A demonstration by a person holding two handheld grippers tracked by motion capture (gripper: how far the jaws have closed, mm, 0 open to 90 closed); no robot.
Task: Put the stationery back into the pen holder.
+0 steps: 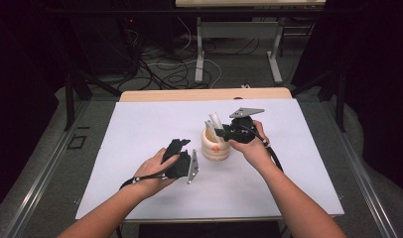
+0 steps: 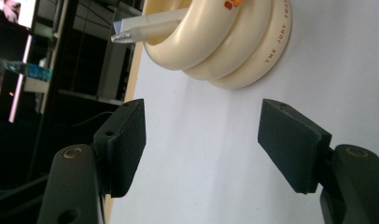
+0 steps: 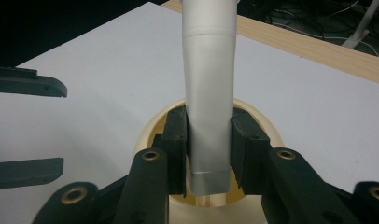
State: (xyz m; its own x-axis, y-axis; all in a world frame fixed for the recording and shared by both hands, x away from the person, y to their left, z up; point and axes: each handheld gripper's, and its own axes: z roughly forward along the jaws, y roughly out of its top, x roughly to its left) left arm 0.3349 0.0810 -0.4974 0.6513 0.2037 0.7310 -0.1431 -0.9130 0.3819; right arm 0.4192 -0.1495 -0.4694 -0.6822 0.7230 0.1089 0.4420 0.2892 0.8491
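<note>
- While the left gripper [image 1: 179,157] waits on the white table [image 1: 140,129] toward the near edge, its jaws stand wide apart with nothing between them; in the left gripper view they frame bare tabletop, with the cream ringed holder [image 2: 225,42] just beyond.
- Near the middle of the table stands that holder [image 1: 215,145], a stack of rounded rings with an orange mark on its front; a silver-grey tube [image 1: 210,130] and another pale one lean out of its mouth.
- At the right, the right gripper [image 1: 228,133] is clamped on the silver tube [image 3: 209,107], its pads [image 3: 177,140] pressing both flanks right over the holder's opening [image 3: 152,128].
- Judging by this, the grip is made and the tube's crimped end sits at the rim (whether going in or coming out, I cannot tell); the lift or the release seems to be what is left.
</note>
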